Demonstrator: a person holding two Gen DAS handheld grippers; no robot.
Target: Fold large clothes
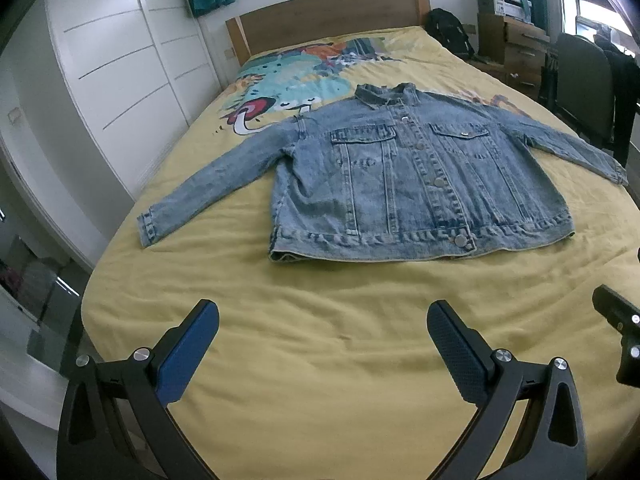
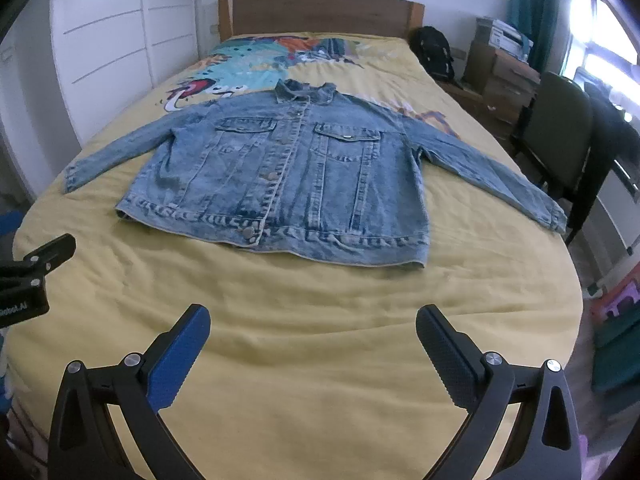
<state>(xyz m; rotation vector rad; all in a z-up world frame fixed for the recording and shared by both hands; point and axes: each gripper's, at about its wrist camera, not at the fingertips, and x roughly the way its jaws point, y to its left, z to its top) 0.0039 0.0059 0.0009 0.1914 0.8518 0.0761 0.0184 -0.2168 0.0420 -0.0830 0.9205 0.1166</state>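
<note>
both hand-held grippers, left point(image 1: 323, 326) and right point(image 2: 313, 332), hover spread wide, empty, short of the denim jacket point(image 1: 400, 180).

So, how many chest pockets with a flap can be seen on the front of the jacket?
2. One pocket lies on the left of the jacket as pictured, the other pocket on the right, either side of the button row. None seems hidden.
</note>
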